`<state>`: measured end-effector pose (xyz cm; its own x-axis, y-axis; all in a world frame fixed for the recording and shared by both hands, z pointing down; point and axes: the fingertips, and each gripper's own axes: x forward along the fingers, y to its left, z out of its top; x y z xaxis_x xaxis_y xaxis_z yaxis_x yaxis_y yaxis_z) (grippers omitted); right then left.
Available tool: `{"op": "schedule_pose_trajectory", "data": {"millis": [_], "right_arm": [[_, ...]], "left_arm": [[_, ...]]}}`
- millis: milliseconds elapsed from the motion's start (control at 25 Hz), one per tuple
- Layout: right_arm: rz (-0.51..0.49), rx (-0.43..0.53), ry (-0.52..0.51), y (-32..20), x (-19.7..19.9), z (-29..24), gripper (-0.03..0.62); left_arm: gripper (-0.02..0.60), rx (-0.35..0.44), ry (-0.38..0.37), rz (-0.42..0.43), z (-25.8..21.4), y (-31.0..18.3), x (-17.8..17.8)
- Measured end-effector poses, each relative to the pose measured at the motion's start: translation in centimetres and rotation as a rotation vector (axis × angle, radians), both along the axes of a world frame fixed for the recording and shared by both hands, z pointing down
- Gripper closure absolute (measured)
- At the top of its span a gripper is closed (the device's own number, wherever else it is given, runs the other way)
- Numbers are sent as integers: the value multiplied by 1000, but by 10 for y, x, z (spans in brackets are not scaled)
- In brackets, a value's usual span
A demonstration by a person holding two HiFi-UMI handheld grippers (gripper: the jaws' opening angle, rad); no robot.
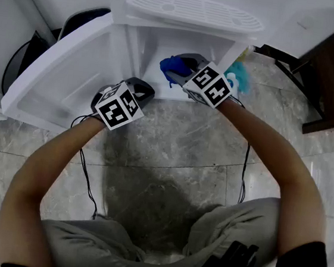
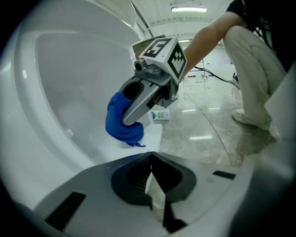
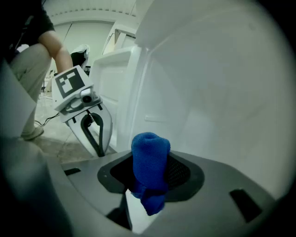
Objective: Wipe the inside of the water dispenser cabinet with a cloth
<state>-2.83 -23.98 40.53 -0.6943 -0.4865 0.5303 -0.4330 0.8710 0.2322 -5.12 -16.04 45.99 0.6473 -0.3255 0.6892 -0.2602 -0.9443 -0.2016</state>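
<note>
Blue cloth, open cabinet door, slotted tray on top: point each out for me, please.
Blue cloth point(image 3: 150, 155): right gripper view, on its rolled upper end.
Open cabinet door point(image 1: 65, 76): head view, on its white inner face.
Slotted tray point(image 1: 196, 10): head view, on its ribbed middle.

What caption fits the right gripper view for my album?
The right gripper holds a blue cloth inside the white cabinet, left gripper alongside.

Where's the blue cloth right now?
The blue cloth is pinched in the right claw, inside the open white cabinet; the head view shows it right of the left claw.
</note>
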Motion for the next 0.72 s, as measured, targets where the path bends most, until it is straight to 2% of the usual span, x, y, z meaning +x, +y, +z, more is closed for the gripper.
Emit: {"op": "schedule_pose_trajectory", "data": {"millis": [160, 360, 520, 720], "right_arm": [[17, 72, 133, -27, -17, 15, 444], [-22, 139, 285, -57, -42, 47, 444], [-26, 195, 425, -81, -51, 80, 444], [36, 248, 499, -119, -49, 90, 444]], "left_arm": [[574, -24, 15, 0, 6, 4, -6], [574, -113, 65, -56, 14, 19, -26], [574, -147, 79, -86, 18, 24, -45], [574, -171, 84, -150, 28, 17, -69]]}}
